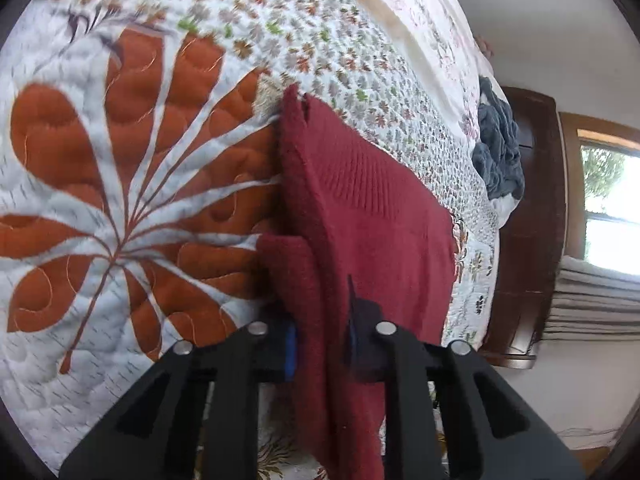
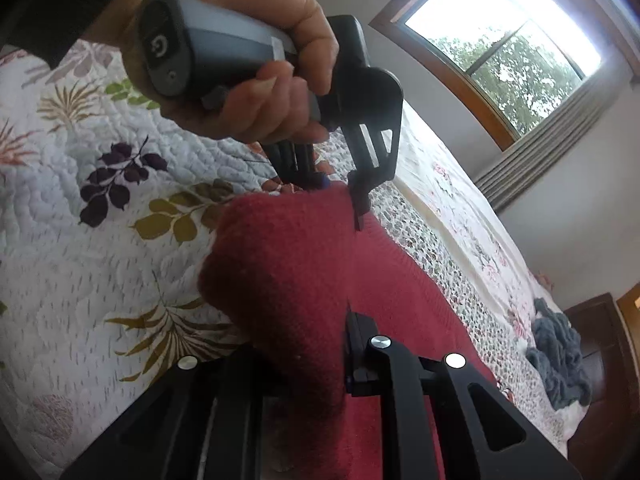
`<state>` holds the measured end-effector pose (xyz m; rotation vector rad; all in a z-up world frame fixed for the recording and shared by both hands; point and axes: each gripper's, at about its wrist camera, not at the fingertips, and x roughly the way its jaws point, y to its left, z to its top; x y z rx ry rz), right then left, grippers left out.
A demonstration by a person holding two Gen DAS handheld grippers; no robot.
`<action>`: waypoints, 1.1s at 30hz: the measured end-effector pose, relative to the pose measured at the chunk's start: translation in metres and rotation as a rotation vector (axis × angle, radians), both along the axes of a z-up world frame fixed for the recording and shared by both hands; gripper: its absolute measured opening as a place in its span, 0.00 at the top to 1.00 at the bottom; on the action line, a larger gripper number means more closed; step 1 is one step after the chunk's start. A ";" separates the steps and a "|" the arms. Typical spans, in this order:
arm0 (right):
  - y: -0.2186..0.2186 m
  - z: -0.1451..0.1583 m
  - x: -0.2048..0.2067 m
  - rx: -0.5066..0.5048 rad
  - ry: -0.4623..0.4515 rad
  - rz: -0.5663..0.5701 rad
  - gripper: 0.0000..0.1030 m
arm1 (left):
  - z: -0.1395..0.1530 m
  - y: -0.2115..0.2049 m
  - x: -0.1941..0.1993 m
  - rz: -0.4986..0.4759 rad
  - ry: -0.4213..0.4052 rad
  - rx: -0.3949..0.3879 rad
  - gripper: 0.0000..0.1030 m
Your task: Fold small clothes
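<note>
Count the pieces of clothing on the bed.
2. A red knit garment lies on the quilt, pinched by both the left gripper and right gripper. A grey-blue garment lies bunched at the bed's far edge. Others may be hidden.

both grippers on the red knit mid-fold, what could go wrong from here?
1. The left gripper and right gripper each pinch a thick bunched edge of the red knit; layers may slip out unevenly, skewing the fold.
2. The knit's far part lies on the quilt; dragging could rumple both.
3. The grippers work close together, so they might collide.
</note>
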<state>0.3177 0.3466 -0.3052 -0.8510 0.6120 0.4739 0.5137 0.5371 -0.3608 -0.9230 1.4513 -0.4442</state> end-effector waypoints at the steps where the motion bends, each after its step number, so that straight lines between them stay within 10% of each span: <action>1: -0.001 0.002 0.000 0.012 0.004 -0.007 0.85 | 0.004 -0.001 0.000 -0.002 -0.008 0.009 0.86; 33: -0.053 0.069 0.012 0.265 0.024 -0.156 0.85 | 0.111 -0.061 0.031 -0.118 -0.144 0.160 0.87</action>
